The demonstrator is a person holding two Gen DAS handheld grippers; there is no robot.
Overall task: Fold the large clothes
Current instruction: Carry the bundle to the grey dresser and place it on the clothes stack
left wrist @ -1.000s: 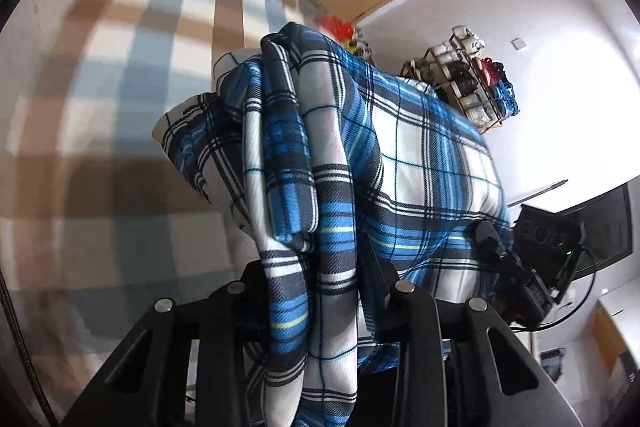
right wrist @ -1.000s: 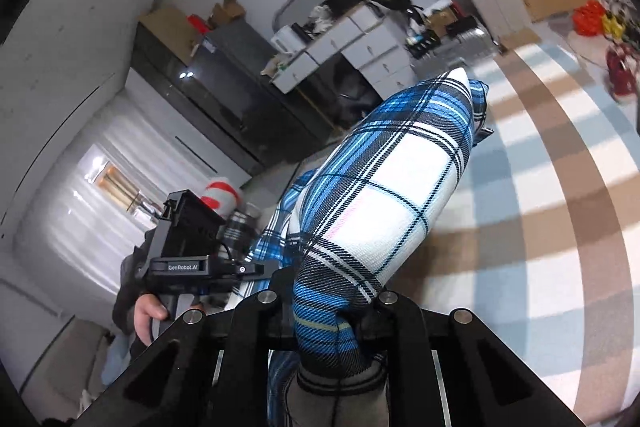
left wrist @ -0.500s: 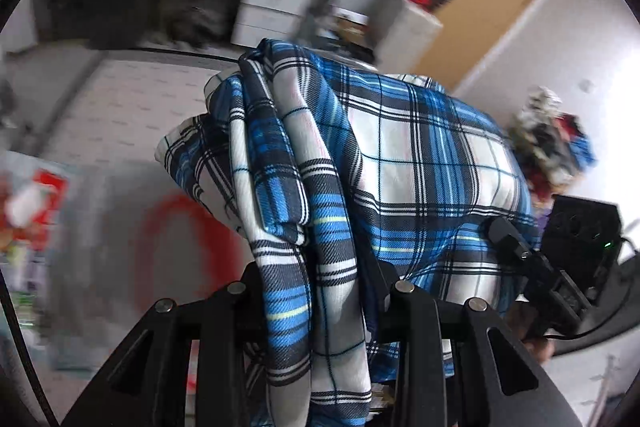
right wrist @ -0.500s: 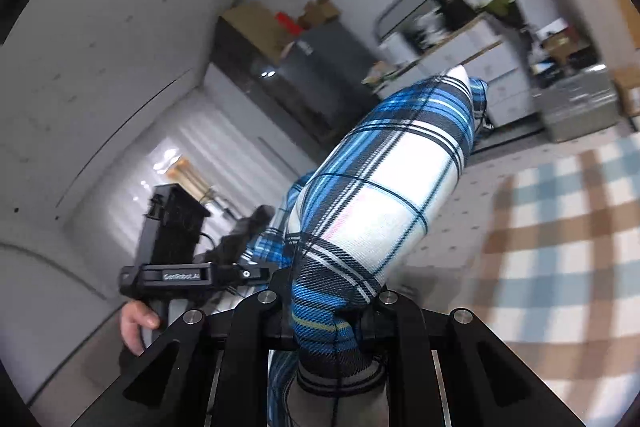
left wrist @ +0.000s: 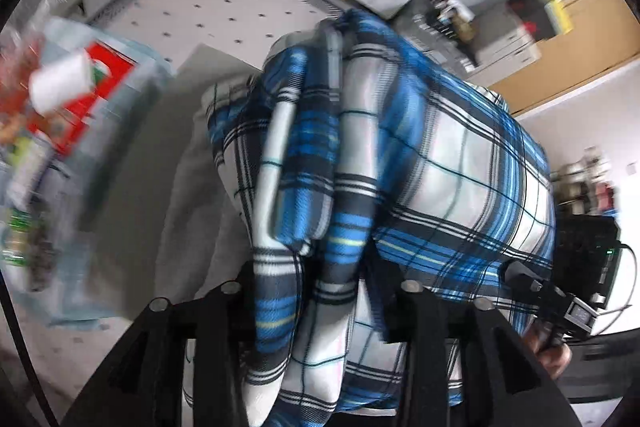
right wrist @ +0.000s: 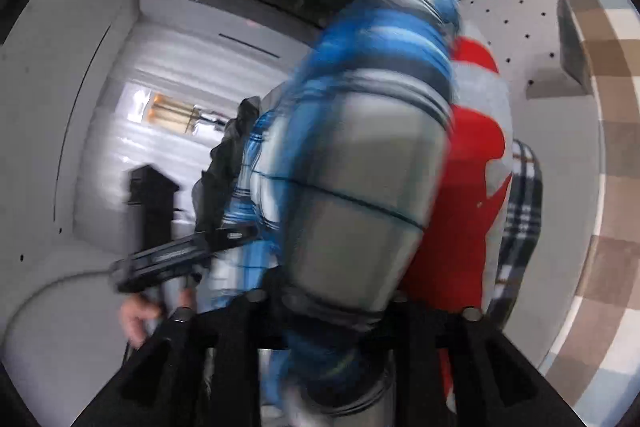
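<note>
My left claw (left wrist: 320, 291) and right claw (right wrist: 332, 311) both have the folded plaid shirt (left wrist: 400, 167) bunched between their jaws, which have just been opening, likely to drop it on the red-and-grey pile (right wrist: 476, 155) at two o'clock.

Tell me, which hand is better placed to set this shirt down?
Probably right. Both grippers' jaws have just been opening with the shirt between them, but the right gripper faces the red garment; the left gripper faces grey cloth.
</note>
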